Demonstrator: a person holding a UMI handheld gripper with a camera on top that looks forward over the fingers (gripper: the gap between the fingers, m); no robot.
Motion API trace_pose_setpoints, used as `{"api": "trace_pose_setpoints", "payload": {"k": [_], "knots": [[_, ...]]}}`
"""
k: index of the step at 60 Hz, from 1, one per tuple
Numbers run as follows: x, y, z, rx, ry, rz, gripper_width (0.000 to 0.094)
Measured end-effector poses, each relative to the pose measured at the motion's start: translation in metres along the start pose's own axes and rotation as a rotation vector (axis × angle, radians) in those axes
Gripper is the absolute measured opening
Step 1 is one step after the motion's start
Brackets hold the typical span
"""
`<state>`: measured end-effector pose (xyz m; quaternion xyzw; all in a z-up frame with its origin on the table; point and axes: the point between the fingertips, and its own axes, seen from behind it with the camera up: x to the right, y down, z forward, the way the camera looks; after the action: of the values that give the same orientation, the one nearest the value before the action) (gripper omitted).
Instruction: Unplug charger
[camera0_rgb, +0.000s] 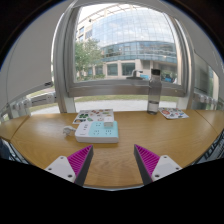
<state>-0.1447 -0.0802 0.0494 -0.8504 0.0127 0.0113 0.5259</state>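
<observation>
In the gripper view we look along the two fingers over a curved wooden table that runs up to a large window. Our gripper is spread wide, with a broad stretch of bare tabletop between its fingers, and it has hold of nothing. The magenta pads show on the inner faces of both fingers, tilted inward toward each other.

Beyond the fingers and a little to the left, a pale teal rectangular box lies flat on the table. Just at its far left side sits a small white object that we take for the charger, with a thin cable trailing off to the left; it is too small for us to tell how it is plugged in. It lies well apart from the fingertips.

Farther off to the right, near the window sill, a tall grey upright object stands on the table, and just right of it lies a flat printed sheet. Through the glass we see a building and trees outside.
</observation>
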Motion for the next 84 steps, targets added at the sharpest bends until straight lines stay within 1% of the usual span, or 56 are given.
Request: {"api": "trace_pose_setpoints", "payload": {"k": [3,5,8,14,19,27,30,32,33,35,36,39,47,48,52,53,54,55,58,59,61,63,67,73,76,78,84], "knots": [[-0.002,-0.006,0.013,0.006,0.0,-0.008,0.0818],[-0.011,-0.018,0.044,0.002,0.009,-0.01,0.0815],[-0.011,-0.023,0.06,-0.006,0.025,-0.011,0.0806],[-0.012,-0.038,0.1,-0.016,0.061,-0.006,0.0757],[-0.013,-0.05,0.131,-0.023,0.079,-0.006,0.0669],[-0.015,-0.052,0.162,-0.048,0.113,-0.024,0.049],[-0.021,-0.055,0.168,-0.042,0.105,-0.024,0.039],[-0.017,-0.054,0.167,-0.045,0.121,-0.022,0.0366],[-0.018,-0.055,0.172,-0.048,0.126,-0.026,0.0338],[-0.011,-0.054,0.166,-0.053,0.155,-0.042,0.025],[-0.013,-0.055,0.17,-0.056,0.152,-0.047,0.0251],[-0.014,-0.054,0.169,-0.059,0.151,-0.038,0.0204],[-0.011,-0.053,0.166,-0.076,0.152,0.015,0.0134],[-0.011,-0.054,0.166,-0.079,0.152,0.026,0.0112],[-0.012,-0.06,0.165,-0.086,0.131,0.067,0.0113],[-0.013,-0.069,0.161,-0.075,0.121,0.07,0.0112],[-0.012,-0.086,0.155,-0.041,0.106,0.074,0.0112],[-0.008,-0.106,0.147,0.011,0.101,0.083,0.0112],[0.012,-0.17,0.115,0.143,0.124,0.078,0.0112],[0.016,-0.192,0.109,0.175,0.127,0.069,0.0112],[0.034,-0.22,0.088,0.232,0.152,0.043,0.0111],[0.052,-0.24,0.069,0.267,0.179,0.025,0.0112],[0.086,-0.262,0.043,0.299,0.214,0.011,0.0118],[0.137,-0.226,0.045,0.254,0.264,-0.01,0.0118],[0.165,-0.202,0.055,0.191,0.292,-0.021,0.0118],[0.175,-0.175,0.066,0.154,0.28,-0.013,0.0117],[0.184,-0.121,0.099,0.045,0.192,0.043,0.0118]]}}
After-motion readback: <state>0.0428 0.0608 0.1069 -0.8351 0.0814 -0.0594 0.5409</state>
